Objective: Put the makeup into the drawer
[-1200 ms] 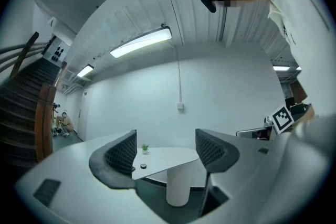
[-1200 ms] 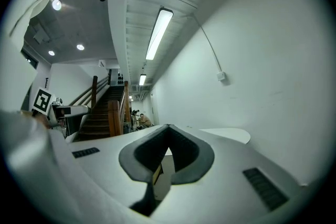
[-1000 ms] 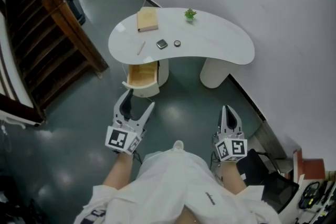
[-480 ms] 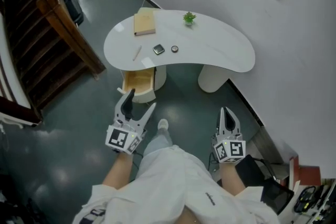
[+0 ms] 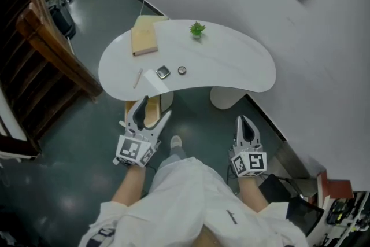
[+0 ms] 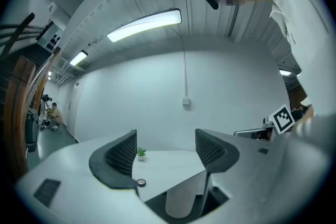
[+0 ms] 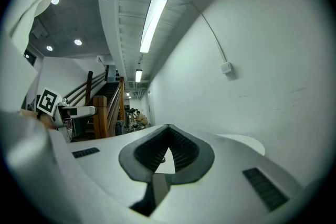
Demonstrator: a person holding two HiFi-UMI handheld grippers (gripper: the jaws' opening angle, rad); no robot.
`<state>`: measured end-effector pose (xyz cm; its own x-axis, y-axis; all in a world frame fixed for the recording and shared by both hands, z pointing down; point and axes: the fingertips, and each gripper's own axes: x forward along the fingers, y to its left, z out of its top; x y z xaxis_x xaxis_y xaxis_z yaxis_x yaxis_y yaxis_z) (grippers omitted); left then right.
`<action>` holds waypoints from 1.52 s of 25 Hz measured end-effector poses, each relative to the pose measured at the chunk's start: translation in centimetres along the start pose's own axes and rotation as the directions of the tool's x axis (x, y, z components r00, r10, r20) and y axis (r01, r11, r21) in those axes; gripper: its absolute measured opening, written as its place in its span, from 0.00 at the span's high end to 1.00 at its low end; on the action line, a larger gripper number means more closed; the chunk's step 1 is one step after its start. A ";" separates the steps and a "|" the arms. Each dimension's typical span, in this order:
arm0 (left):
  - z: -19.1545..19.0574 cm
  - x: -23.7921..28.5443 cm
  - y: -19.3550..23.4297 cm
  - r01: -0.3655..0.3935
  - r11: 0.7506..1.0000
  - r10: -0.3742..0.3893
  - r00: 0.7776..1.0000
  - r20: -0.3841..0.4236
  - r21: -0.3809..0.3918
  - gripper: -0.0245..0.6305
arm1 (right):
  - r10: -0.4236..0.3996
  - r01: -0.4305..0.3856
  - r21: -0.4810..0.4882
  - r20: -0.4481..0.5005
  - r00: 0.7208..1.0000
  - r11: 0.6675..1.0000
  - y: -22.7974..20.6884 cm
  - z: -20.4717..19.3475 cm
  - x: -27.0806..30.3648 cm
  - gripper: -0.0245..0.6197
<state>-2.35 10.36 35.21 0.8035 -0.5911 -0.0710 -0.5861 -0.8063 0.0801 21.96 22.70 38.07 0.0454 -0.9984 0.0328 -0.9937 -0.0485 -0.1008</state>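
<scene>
Currently left tongs point(image 5: 156, 107) gape, right tongs point(image 5: 241, 119) meet; one compact point(image 5: 163, 72), one tin point(image 5: 182, 70), one pencil point(image 5: 138, 78) on table point(image 5: 231, 63).

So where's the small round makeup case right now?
Head view: the round case sits on the white table, left of centre, just right of the square dark case.
</scene>
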 end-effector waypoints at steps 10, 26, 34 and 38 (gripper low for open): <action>-2.7 10.7 8.1 0.080 0.997 -0.081 0.994 -0.068 -0.010 0.44 | -0.025 0.025 -0.003 -0.028 0.999 1.000 -0.5 0.0 13.0 0.94; -16.0 20.6 11.1 0.150 0.988 -0.154 0.927 -0.341 -0.037 0.45 | 0.089 -0.092 -0.002 -0.214 0.973 0.996 0.7 -8.1 24.6 0.94; -22.0 25.3 11.5 0.103 0.995 -0.100 0.877 -0.470 -0.019 0.45 | 0.219 -0.220 0.032 -0.310 0.925 0.975 -0.4 -13.2 29.7 0.94; -25.4 27.7 12.2 0.041 0.999 -0.037 0.848 -0.529 -0.005 0.45 | 0.272 -0.270 0.058 -0.356 0.894 0.961 -1.4 -16.2 32.0 0.94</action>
<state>15.41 -15.27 59.50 0.7586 -0.4590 0.4624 -0.5519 -0.8299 0.0817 23.12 -8.77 55.35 -0.2663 -0.8958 0.3559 -0.9615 0.2210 -0.1632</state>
